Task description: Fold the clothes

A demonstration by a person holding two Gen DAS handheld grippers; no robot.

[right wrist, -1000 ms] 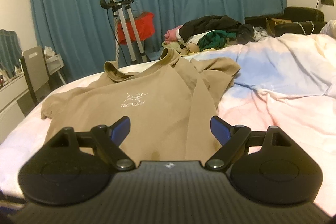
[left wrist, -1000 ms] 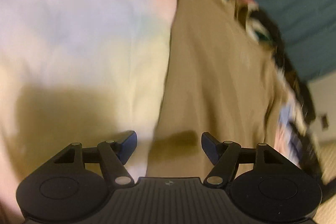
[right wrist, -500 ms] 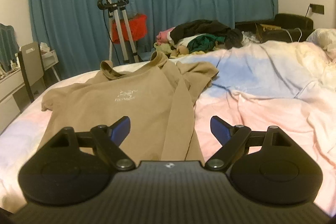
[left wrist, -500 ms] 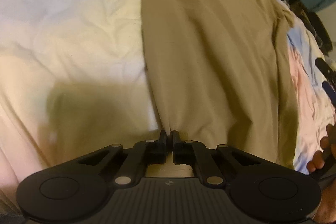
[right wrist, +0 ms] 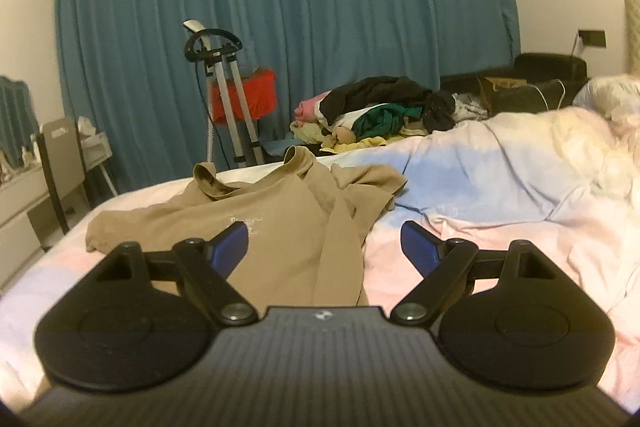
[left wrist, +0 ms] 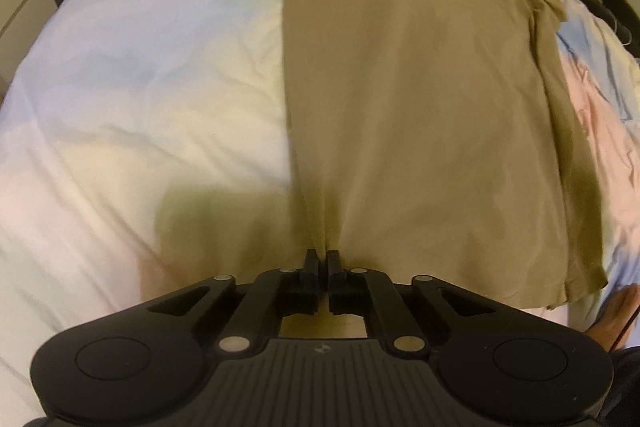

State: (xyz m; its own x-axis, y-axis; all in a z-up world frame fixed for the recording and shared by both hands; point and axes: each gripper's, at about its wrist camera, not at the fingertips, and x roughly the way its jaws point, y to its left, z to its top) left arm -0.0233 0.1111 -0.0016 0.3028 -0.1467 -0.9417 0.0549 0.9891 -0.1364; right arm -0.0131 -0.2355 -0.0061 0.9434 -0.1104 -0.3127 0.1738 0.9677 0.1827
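Note:
A tan T-shirt [left wrist: 416, 99] with a small white chest logo lies face up and lengthwise on the pastel bed cover [left wrist: 132, 75]. Its right side is folded in along the body. My left gripper [left wrist: 323, 259] is shut on the shirt's bottom hem near its left corner. In the right wrist view the same shirt [right wrist: 280, 227] lies ahead, collar raised at the far end. My right gripper [right wrist: 324, 241] is open and empty, hovering above the near hem at the shirt's right edge.
A pile of mixed clothes [right wrist: 380, 115] sits at the far end of the bed. A garment steamer stand [right wrist: 224, 91] and red box stand before the blue curtain [right wrist: 280, 7]. A chair and desk [right wrist: 60, 163] are at left. A bare hand [left wrist: 616, 315] shows at lower right.
My left gripper closed on the shirt's hem and pulled it back, stretching the shirt flat. My right gripper moved down and nearer the bed, still open.

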